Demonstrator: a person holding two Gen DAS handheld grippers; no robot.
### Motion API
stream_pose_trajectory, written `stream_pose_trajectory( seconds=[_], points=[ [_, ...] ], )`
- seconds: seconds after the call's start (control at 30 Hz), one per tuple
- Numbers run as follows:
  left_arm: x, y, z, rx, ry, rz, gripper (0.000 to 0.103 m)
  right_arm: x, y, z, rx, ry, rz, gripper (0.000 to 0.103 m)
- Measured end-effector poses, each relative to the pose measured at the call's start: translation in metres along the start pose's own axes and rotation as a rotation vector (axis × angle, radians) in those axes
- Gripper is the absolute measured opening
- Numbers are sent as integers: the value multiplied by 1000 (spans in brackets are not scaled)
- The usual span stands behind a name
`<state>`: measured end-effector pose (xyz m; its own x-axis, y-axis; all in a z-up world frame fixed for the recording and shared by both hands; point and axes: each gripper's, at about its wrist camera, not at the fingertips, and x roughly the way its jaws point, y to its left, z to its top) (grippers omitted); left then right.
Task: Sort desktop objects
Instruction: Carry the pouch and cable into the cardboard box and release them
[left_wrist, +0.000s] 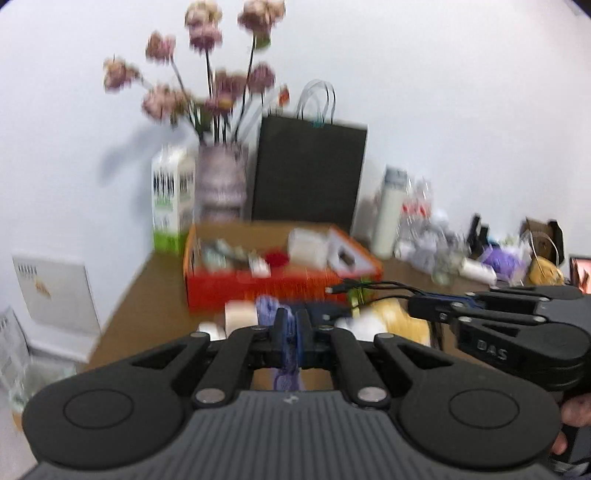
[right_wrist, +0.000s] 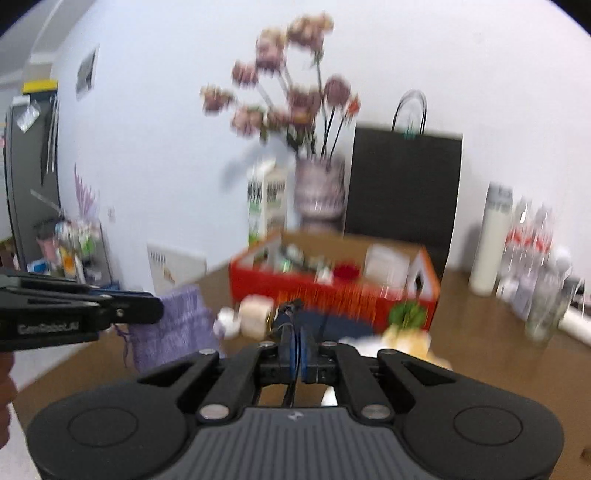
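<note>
A purple pouch is squeezed by the left gripper; a black cable is pinched by the right gripper; an orange box is seen behind.

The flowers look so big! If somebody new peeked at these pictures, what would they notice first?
Probably the tall pink flowers in a patterned vase at the back of the table, against the white wall. Next, the bright orange box full of bits and pieces in the middle, with a black paper bag standing behind it. Up close, the left gripper pinches a purple knitted pouch, and the right gripper pinches a black cable.
</note>
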<state>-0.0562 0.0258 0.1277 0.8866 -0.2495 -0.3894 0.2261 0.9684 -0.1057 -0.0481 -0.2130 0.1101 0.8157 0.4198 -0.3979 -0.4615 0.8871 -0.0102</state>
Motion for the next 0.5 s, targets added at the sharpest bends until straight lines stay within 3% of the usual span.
stream_pose_trajectory(
  seconds=[0.13, 0.27, 0.5],
  points=[
    [16, -4, 42, 24, -63, -42, 5, 4, -24, 36, 26, -60, -22, 2],
    [46, -9, 88, 65, -88, -34, 5, 30, -53, 75, 44, -78, -22, 2],
    [134, -3, 166, 46, -41, -86, 5, 121, -96, 128, 106, -31, -2, 2]
  ],
)
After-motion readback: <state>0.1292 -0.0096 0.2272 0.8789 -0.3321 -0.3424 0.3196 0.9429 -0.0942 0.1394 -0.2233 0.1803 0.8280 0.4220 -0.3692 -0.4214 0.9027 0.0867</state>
